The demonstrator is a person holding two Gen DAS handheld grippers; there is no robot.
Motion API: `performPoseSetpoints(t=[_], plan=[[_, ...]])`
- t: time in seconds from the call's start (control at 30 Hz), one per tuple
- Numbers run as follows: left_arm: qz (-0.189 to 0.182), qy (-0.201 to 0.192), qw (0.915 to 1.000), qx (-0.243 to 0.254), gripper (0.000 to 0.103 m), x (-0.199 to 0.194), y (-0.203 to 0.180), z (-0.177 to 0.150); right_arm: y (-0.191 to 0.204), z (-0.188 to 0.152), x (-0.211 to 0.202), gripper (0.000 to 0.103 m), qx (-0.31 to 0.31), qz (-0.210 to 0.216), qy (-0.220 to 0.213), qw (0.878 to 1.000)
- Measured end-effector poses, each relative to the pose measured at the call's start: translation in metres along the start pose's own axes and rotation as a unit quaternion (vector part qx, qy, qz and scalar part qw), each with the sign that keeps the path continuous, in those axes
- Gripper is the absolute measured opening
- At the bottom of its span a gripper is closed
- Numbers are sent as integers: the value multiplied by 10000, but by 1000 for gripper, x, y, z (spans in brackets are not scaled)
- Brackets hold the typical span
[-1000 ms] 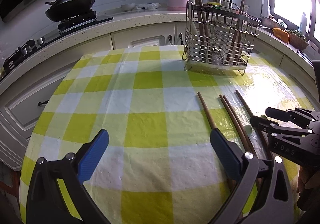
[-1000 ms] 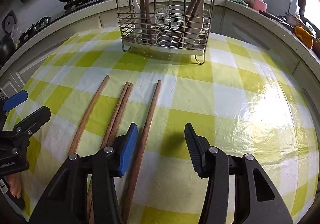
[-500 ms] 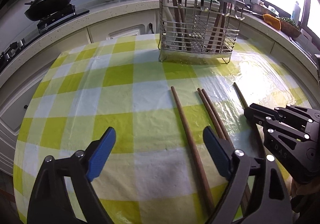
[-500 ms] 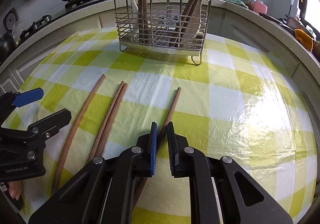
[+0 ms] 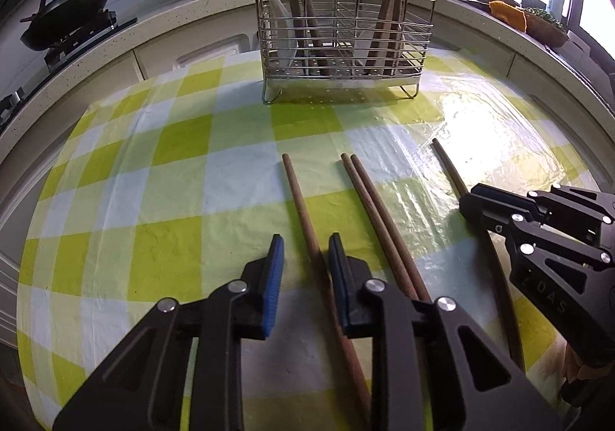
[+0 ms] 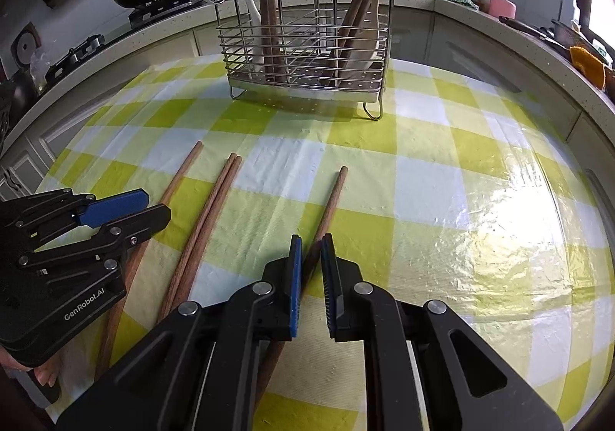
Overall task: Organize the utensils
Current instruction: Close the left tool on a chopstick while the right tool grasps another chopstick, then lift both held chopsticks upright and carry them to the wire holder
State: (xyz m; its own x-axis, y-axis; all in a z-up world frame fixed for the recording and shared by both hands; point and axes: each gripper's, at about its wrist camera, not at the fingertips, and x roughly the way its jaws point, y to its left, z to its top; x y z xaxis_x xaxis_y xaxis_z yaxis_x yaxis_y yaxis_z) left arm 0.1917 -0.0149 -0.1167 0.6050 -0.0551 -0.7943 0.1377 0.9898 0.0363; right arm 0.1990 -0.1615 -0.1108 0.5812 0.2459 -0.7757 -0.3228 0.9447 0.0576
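Observation:
Several brown wooden chopsticks lie on the green checked tablecloth. My left gripper is closing around the leftmost chopstick, its jaws narrowly apart on either side of it. A pair of chopsticks lies just to its right. My right gripper is shut on the rightmost chopstick, which still rests on the cloth. The right gripper also shows in the left wrist view, and the left gripper in the right wrist view. A wire utensil rack with wooden utensils stands at the back.
The kitchen counter curves behind the table, with a black wok on the stove at the left. Bottles and an orange cloth sit at the right by the window. The table edge is close below both grippers.
My left gripper moved right over the leftmost chopstick and narrowed its jaws around it. My right gripper closed on the rightmost chopstick and has held it since.

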Motion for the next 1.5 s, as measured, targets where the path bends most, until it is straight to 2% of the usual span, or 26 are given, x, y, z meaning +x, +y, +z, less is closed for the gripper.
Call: performPoseSetpoints(t=[0.1, 0.27, 0.63, 0.9, 1.27, 1.5], plan=[[-9, -13, 10000, 34, 11, 0, 0, 1, 1, -1, 0, 13, -25, -18, 5, 10000], [-167, -54, 9998, 0, 7, 1, 6, 1, 6, -1, 0, 11, -133, -113, -4, 9998], [-408, -39, 9990, -190, 6, -4, 16, 2, 3, -1, -8, 7, 100, 97, -120, 9998], [-389, -528, 9973, -345, 6, -42, 24, 8, 1, 9, -45, 7, 244, 186, -654, 9974], [-324, -1489, 9880, -254, 6, -117, 19, 18, 12, 21, -104, 7, 171, 192, -1371, 9902], [-251, -1811, 9830, -182, 6, -146, 13, 15, 20, 22, -133, 7, 71, 152, -1673, 9858]])
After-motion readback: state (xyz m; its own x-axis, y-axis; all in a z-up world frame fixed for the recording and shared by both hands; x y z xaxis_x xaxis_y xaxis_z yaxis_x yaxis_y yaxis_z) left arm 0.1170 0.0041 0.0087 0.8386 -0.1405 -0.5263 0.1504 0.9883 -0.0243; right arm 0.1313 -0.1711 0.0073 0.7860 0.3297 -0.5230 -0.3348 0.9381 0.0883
